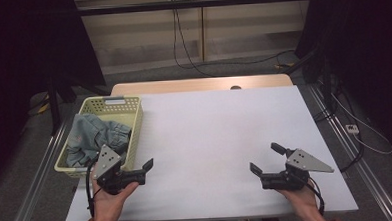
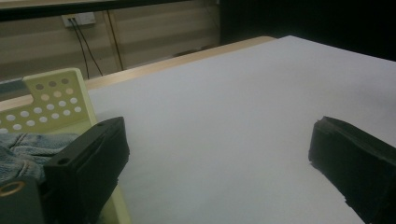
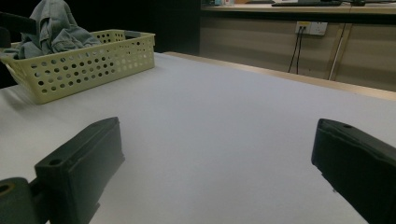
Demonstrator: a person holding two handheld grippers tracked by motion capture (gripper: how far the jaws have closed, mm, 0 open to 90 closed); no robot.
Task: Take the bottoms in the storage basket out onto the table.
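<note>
White sheet [image 1: 220,139] covered most of the table, smooth and matte, with a strip of pale wood [image 1: 198,85] left bare along the far edge. Stood at the near left corner: a pale yellow-green plastic basket [image 1: 134,124], rectangular, walls punched with rows of round holes, a handle slot in the far rim. Lay heaped inside it, bunched and creased: faded blue denim cloth [image 1: 92,135], soft and wrinkled, rising above the rim in the right gripper view. Hovered just beside the basket's near right corner, over the sheet: left gripper [image 1: 145,168], black, jaws spread wide with nothing between them; seen from its own camera, one jaw close against the basket wall and the denim. Rested well apart at the near right of the sheet: right gripper [image 1: 266,157], jaws likewise parted and empty, pointed across the bare sheet toward the basket. Nothing between either gripper and the basket but flat sheet. Hung beyond the table: dark cables [image 1: 181,38] from a wall socket, black curtains at both sides.
</note>
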